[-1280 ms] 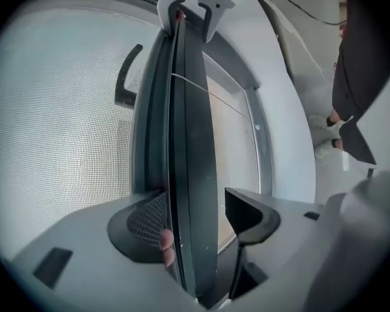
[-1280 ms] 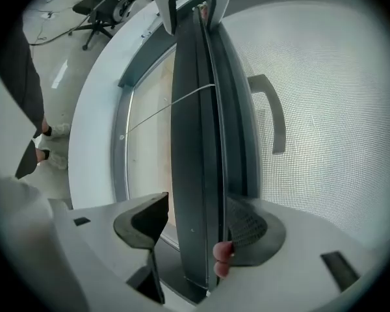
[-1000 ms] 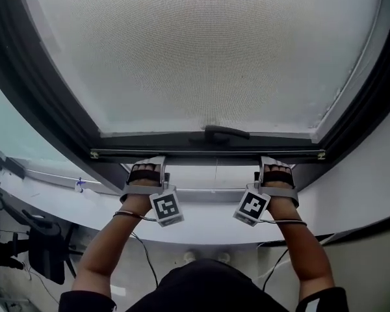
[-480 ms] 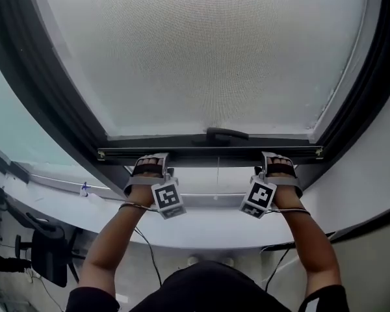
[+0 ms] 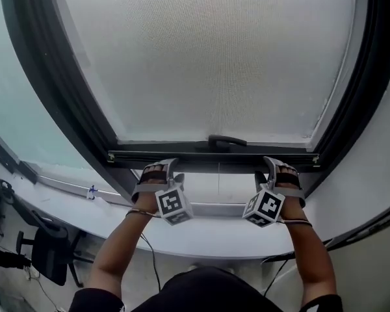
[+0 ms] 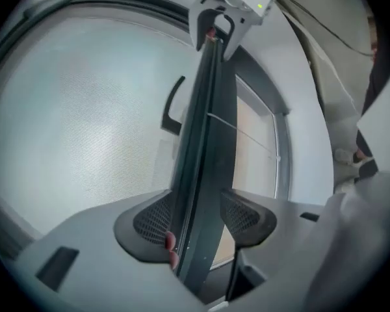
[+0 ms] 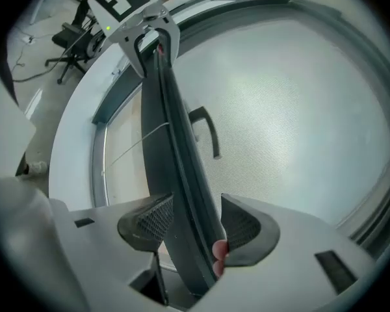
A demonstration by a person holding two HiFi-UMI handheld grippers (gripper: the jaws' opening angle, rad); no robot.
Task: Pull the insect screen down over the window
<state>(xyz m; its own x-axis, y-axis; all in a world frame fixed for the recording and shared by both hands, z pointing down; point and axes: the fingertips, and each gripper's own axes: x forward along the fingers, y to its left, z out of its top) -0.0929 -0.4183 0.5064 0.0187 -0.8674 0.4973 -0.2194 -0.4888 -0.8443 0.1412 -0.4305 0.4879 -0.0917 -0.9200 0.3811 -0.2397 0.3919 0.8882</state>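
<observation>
**Entry: both tongs closing on the screen's bar, last stretch still to pull.**

Left gripper [image 6: 196, 221]: jaws have just been closing, and the pads now press both faces of the bottom bar [image 5: 201, 158] near its left end. Centre: the insect screen [image 5: 214, 57] covers most of the window, with the handle [image 5: 226, 140] at mid-bar. The uncovered strip [image 5: 218, 184] below the bar looks no narrower than a second ago. Right gripper [image 7: 190, 221]: jaws have just been closing with the bar's right end between them, and one pad looks just clear of it. I judge the hold nearly set and the downward pull still due.
</observation>
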